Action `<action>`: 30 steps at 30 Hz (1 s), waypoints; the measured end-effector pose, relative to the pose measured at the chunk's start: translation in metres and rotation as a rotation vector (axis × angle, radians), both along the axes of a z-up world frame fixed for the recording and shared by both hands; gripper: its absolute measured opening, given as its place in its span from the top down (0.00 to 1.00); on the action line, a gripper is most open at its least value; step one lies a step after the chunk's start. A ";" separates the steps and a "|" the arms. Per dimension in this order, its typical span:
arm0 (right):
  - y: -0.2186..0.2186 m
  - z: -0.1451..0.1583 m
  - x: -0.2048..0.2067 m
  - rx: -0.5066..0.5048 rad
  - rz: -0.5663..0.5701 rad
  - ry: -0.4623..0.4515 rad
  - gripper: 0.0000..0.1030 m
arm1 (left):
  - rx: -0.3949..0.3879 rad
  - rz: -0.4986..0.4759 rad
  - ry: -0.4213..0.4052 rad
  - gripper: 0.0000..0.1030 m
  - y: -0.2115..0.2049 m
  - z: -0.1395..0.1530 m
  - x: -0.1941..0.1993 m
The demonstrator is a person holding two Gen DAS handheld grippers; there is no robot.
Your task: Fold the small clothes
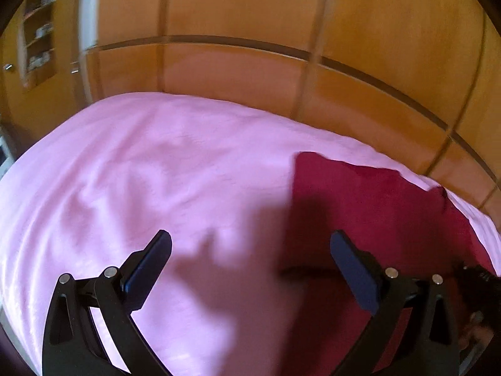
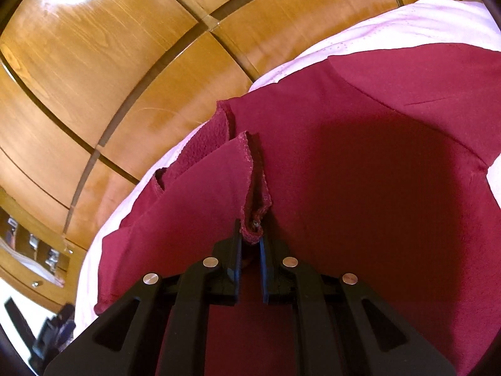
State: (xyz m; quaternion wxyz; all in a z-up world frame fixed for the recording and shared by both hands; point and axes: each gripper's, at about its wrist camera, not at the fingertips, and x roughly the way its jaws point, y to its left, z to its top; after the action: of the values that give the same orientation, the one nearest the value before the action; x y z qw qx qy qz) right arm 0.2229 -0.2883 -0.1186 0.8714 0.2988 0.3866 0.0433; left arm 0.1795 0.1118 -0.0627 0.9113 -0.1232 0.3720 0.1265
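A dark red garment point(image 1: 369, 206) lies on a pink bed sheet point(image 1: 141, 169). In the left wrist view my left gripper point(image 1: 250, 244) is open and empty, held above the sheet at the garment's left edge. In the right wrist view my right gripper point(image 2: 250, 235) is shut on a bunched fold of the dark red garment point(image 2: 375, 172), lifting its hemmed edge point(image 2: 247, 169) off the sheet point(image 2: 391, 22). Part of the right gripper shows at the left wrist view's lower right point(image 1: 479, 285).
Wooden wardrobe panels point(image 1: 250, 15) stand behind the bed and fill the upper left of the right wrist view point(image 2: 109, 78). An open shelf unit point(image 1: 39, 34) with small items is at the far left. A dark object point(image 2: 53, 329) sits low beside the bed.
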 end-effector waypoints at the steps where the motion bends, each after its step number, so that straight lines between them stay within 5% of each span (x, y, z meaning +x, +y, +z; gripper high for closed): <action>1: 0.002 0.001 0.001 -0.001 0.000 -0.002 0.92 | 0.005 -0.032 0.001 0.02 -0.014 0.001 0.014; 9: 0.002 -0.001 -0.002 -0.003 0.000 -0.024 0.92 | 0.075 -0.145 0.096 0.04 -0.070 -0.029 0.070; 12: 0.001 -0.002 -0.003 0.014 0.000 -0.031 0.92 | 0.078 -0.134 0.159 0.02 -0.062 -0.055 0.076; 14: 0.000 0.000 -0.006 0.020 -0.004 -0.042 0.92 | 0.000 -0.106 0.149 0.02 -0.047 -0.057 0.074; 18: 0.001 0.006 -0.017 -0.026 -0.042 -0.070 0.92 | -0.005 -0.099 0.137 0.02 -0.038 -0.061 0.070; 23: 0.003 0.003 -0.011 -0.048 -0.046 -0.028 0.92 | 0.059 -0.098 0.161 0.02 -0.047 -0.060 0.075; 26: 0.002 0.008 -0.014 -0.049 -0.037 -0.015 0.84 | 0.090 -0.092 0.164 0.02 -0.054 -0.053 0.073; 30: -0.001 0.022 -0.033 -0.067 -0.035 -0.040 0.53 | 0.134 -0.076 0.160 0.02 -0.065 -0.044 0.058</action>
State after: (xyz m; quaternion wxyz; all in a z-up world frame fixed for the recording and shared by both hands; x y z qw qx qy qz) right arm 0.1895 -0.2890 -0.0968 0.8891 0.2753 0.3652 0.0212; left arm 0.2373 0.0470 -0.1064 0.8890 -0.0374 0.4385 0.1260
